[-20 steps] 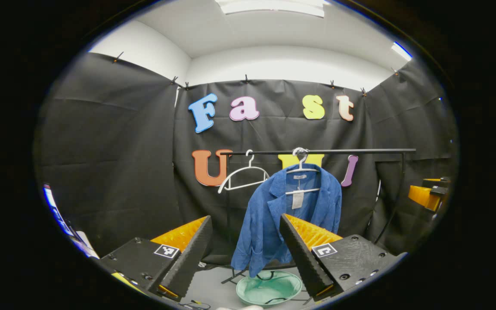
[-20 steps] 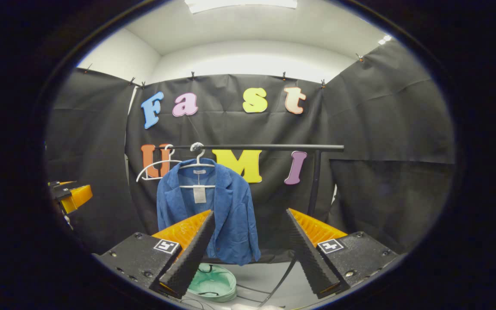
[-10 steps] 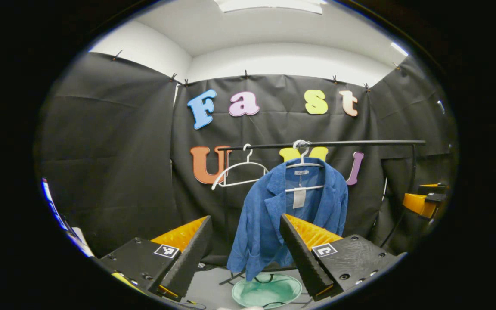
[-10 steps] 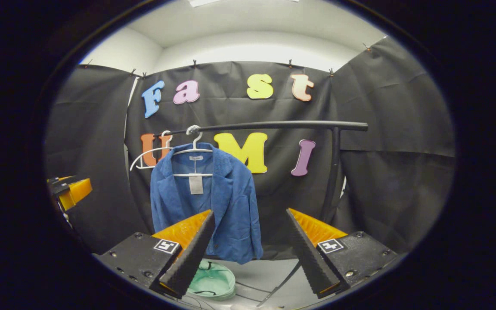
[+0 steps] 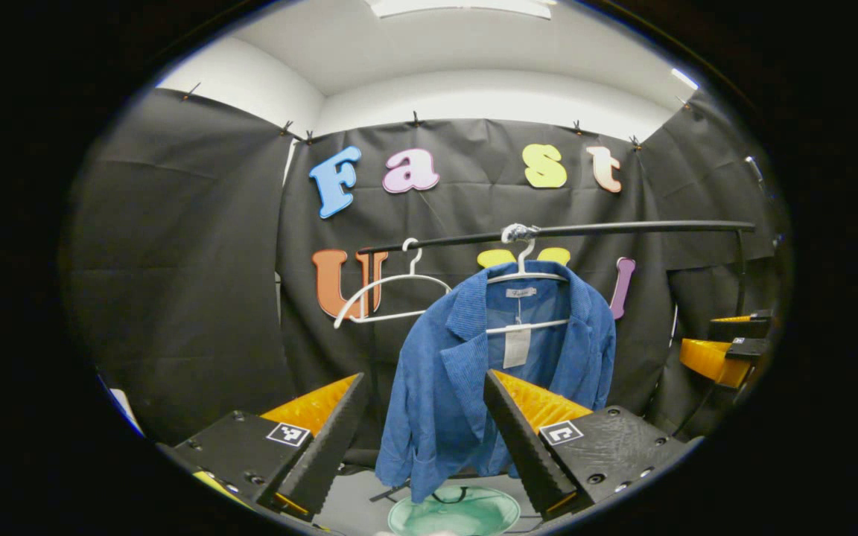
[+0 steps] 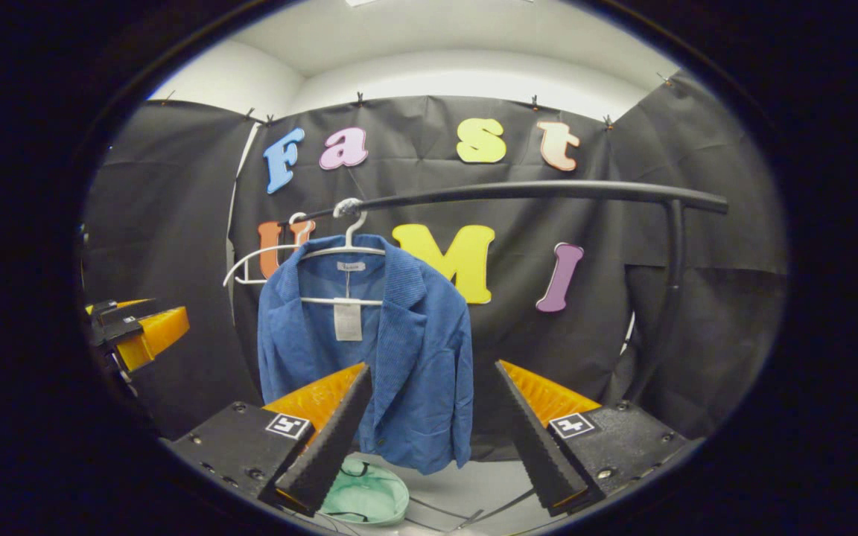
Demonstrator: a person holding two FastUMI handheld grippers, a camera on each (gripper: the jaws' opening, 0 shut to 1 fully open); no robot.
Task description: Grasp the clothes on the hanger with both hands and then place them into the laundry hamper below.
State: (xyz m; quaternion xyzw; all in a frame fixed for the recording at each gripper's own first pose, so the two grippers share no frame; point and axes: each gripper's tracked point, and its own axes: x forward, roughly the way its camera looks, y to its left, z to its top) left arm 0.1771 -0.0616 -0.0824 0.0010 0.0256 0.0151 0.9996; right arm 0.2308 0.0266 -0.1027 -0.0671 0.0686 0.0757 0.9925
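A blue jacket (image 5: 466,372) (image 6: 392,357) hangs on a white hanger (image 5: 522,279) (image 6: 347,249) from a black rail (image 5: 623,228) (image 6: 533,192). Under it on the floor lies a pale green hamper (image 5: 455,515) (image 6: 366,497). My left gripper (image 5: 423,380) is open, short of the jacket, with nothing between its fingers. My right gripper (image 6: 433,368) is open too, in front of the jacket's right side and apart from it. The right gripper (image 5: 723,350) also appears at the right edge of the left gripper view, and the left gripper (image 6: 135,331) at the left edge of the right gripper view.
An empty white hanger (image 5: 392,294) (image 6: 265,260) hangs on the rail left of the jacket. The rail's black upright post (image 6: 667,298) stands at the right. Black cloth walls close the booth on three sides. Cables lie on the grey floor (image 6: 466,487).
Both grippers have moved nearer to the rail: the jacket and rail look larger in both views. Both have stayed open.
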